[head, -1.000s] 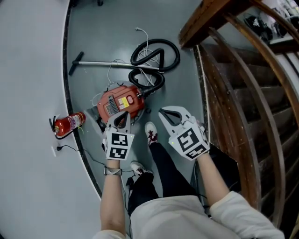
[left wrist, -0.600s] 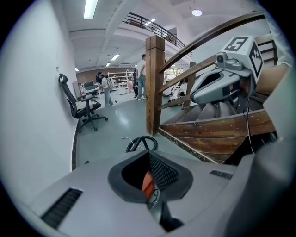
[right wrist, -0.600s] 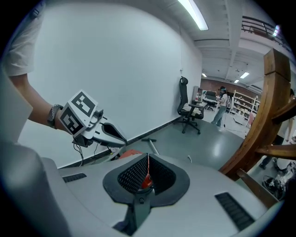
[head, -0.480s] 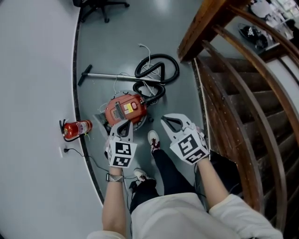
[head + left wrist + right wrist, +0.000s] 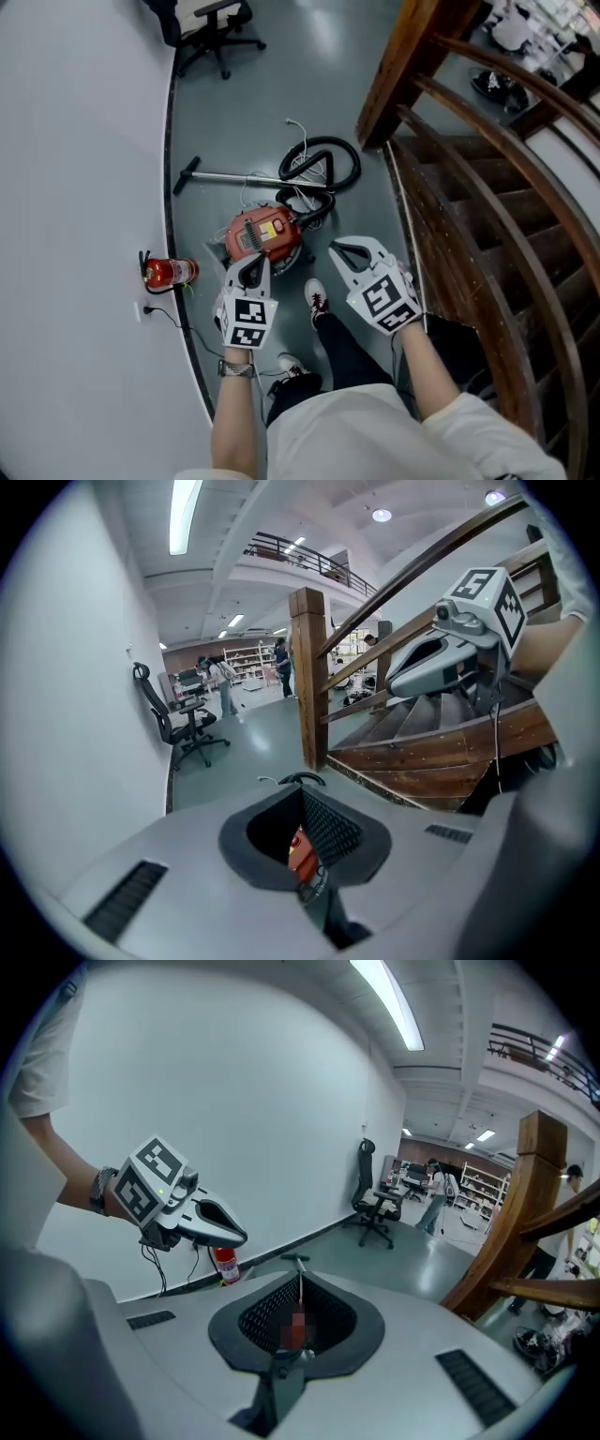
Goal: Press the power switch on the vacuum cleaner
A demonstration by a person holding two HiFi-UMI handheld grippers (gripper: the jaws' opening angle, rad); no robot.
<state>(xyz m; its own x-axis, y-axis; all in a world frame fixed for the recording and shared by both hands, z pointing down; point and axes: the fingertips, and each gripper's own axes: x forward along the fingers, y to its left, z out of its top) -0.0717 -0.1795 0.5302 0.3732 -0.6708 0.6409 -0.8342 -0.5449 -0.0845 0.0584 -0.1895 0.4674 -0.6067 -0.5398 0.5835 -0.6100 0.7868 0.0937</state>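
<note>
The left gripper [image 5: 253, 266] has its jaws pressed together with nothing between them; in the left gripper view only a narrow slit remains, and a piece of the red machine shows through it; the right gripper [image 5: 339, 251], just to the right of it, has also its jaws together and carries nothing; both are held in the air in front of the standing person, pointing downward and away, and neither one touches anything; just beyond the tip of the left gripper in the head view, but down on the floor [image 5: 272, 94] and well apart from it, lies the vacuum cleaner [image 5: 261, 234], a red body with a paler panel on its top; its black hose [image 5: 323, 161] curls on the far side, and the long wand [image 5: 234, 176] lies stretched toward the left; to the left, against the wall [image 5: 75, 187], lies a fire extinguisher [image 5: 171, 272]; the wooden staircase [image 5: 469, 216] fills the right; the power switch is too small to pick out, and I cannot tell whether it is pressed or not; I judge that no press is happening now, because no jaw is near the body; if the switch is not yet pressed, one closed gripper must go down to the top panel and push there.
</note>
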